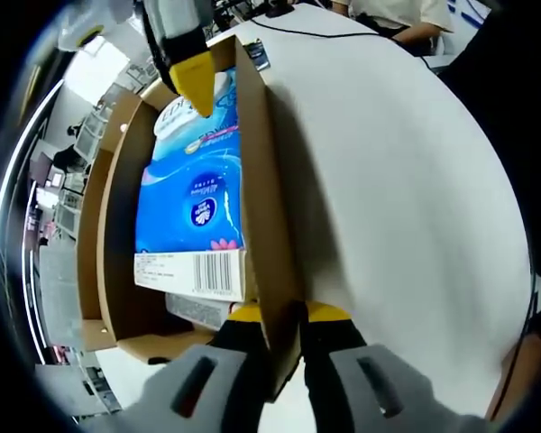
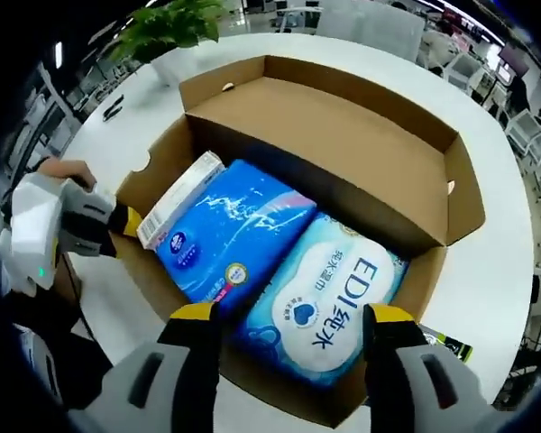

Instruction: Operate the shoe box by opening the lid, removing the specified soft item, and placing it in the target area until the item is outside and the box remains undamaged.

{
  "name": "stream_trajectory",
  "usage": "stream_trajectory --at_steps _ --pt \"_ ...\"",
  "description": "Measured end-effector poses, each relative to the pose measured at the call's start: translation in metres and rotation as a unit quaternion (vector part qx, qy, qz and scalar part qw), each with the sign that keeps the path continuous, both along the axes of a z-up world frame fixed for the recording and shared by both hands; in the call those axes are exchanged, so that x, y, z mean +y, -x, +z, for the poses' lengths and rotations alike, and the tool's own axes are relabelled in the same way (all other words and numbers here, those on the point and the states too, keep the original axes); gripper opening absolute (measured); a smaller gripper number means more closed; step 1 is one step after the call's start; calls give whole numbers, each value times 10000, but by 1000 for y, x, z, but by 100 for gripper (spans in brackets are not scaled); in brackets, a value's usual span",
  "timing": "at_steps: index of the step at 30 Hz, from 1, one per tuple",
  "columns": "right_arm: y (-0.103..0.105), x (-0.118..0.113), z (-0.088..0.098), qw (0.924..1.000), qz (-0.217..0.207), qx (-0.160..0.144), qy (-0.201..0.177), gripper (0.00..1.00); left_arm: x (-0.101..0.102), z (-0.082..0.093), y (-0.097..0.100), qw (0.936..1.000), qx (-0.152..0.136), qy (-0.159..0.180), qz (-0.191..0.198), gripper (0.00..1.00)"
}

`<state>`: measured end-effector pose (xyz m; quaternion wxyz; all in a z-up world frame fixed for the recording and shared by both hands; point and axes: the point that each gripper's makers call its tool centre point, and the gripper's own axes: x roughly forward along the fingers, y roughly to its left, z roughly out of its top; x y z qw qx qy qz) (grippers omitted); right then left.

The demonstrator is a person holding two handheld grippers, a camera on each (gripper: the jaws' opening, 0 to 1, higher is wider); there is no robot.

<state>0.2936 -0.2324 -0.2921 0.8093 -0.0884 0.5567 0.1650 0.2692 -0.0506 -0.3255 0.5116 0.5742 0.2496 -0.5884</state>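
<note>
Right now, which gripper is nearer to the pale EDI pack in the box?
Right. The right gripper hangs open directly over the pale EDI pack. The left gripper clamps the box wall at the far end, beside the blue pack.

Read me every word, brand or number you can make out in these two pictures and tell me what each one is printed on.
"EDI", with more characters beside it too unclear to read: on the pale blue soft pack in the shoe box.
"ED", cut off by the right tongs: same pack, left gripper view.
Blue pack: round logo and small print, too small to read.
Barcode label: digits and lines blurred.
Small white box: print unreadable.
</note>
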Motion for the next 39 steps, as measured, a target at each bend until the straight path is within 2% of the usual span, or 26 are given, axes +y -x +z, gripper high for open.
stream_trajectory --at_steps 3,7,12,18,24,31,34,37,39 --pt "-4 -10 -4 9996 -202 49 199 66 0 0 0 10000 -17 -21 9 10" --pt "-1 -7 -10 9990 -358 201 174 65 0 0 -1 10000 -15 -20 1 10" --pt "0 -9 -18 9969 -193 261 713 66 0 0 -1 10000 -22 -16 -6 10" --pt "-3 -11 -19 9959 -388 285 759 65 1 0 -2 10000 -18 -12 -26 10" --pt "-22 -21 -20 9927 -798 340 840 62 1 0 -2 10000 -16 -6 -24 10" --pt "-19 -23 -18 9886 -1221 466 742 58 1 0 -4 10000 -19 -11 -39 10" --pt "-16 -20 -21 9873 -1207 470 924 59 1 0 -5 10000 -15 -14 -35 10" --pt "-17 -19 -25 9860 -957 501 1270 60 1 0 -5 10000 -15 -23 -31 10" --pt "-19 -17 -24 9871 -888 395 1275 60 1 0 -4 10000 13 -10 -40 10"
